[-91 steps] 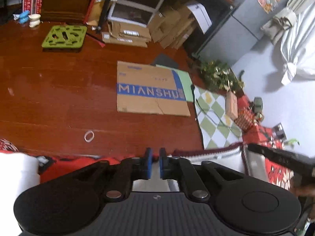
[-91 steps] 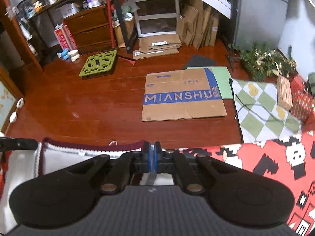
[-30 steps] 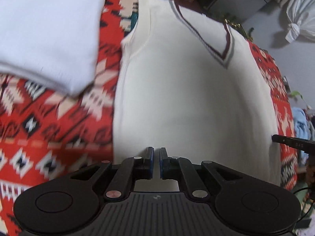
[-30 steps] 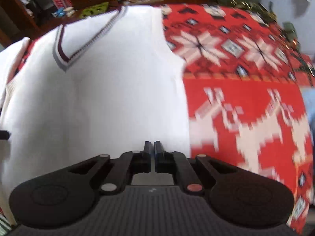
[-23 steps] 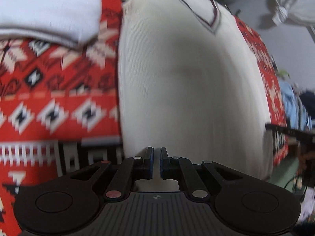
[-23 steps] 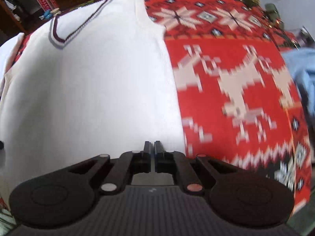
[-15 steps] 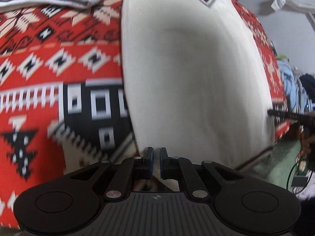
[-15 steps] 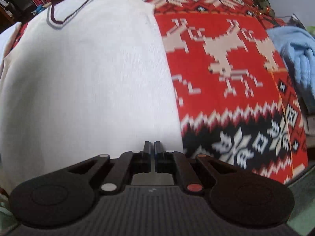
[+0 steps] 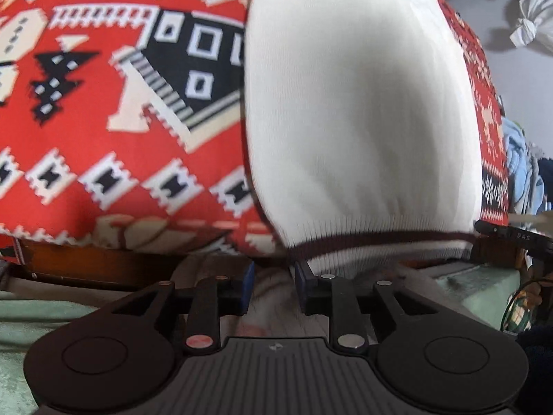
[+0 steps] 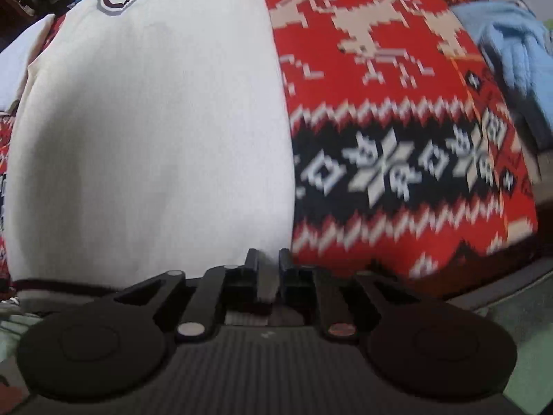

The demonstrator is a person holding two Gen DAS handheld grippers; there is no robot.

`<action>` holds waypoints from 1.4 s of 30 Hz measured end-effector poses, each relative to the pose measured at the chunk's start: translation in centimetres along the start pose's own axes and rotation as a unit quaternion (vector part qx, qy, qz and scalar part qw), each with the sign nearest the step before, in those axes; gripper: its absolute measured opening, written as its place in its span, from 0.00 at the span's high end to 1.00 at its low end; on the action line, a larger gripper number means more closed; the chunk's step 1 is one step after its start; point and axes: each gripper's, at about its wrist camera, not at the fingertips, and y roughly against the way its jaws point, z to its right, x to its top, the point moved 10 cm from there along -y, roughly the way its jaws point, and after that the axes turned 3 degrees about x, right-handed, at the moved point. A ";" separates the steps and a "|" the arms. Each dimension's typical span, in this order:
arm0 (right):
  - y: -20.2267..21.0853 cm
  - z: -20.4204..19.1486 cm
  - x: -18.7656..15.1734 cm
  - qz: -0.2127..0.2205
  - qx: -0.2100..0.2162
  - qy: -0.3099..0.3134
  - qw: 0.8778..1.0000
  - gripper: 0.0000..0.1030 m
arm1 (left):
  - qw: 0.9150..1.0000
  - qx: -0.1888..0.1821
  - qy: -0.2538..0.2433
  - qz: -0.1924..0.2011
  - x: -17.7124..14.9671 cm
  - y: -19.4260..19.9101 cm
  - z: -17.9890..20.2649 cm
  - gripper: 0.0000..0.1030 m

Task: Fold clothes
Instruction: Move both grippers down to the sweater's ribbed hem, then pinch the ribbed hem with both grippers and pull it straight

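A cream knit vest (image 9: pixel 352 110) with a maroon-edged hem and V-neck lies flat on the red patterned blanket (image 9: pixel 103 121). My left gripper (image 9: pixel 274 271) is at the vest's near left hem corner. Its jaws are opening, and the hem sits just beyond the blue pads (image 9: pixel 248 276) without being pinched. In the right wrist view the vest (image 10: pixel 148 138) fills the left half. My right gripper (image 10: pixel 268 259) is at the near right hem corner, its jaws also opening, with white knit showing in the gap. The right gripper's dark finger (image 9: pixel 511 235) shows at the left view's right edge.
A light blue garment (image 10: pixel 511 41) lies at the blanket's right side. A folded white cloth (image 10: pixel 17 58) lies beyond the vest's left shoulder. The blanket hangs over the near wooden edge (image 9: pixel 86 263), with greenish floor (image 9: pixel 477 287) below.
Both grippers slid back along the vest from its middle to the near hem. Both pairs of jaws, shut until half a second ago, now stand apart.
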 end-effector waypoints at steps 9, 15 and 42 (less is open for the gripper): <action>0.0 0.3 -3.3 -0.011 0.028 -0.030 0.999 0.68 | 0.999 -0.029 -0.017 -0.008 0.4 -2.0 0.9 0.68; -0.2 0.9 -3.7 -0.017 0.059 -0.051 0.997 0.63 | 0.999 -0.050 -0.018 -0.006 0.7 -3.0 1.9 0.73; 2.0 0.8 -3.9 -0.068 -0.040 -0.013 0.997 0.97 | 0.998 0.066 -0.010 -0.020 1.5 -3.4 -2.1 0.94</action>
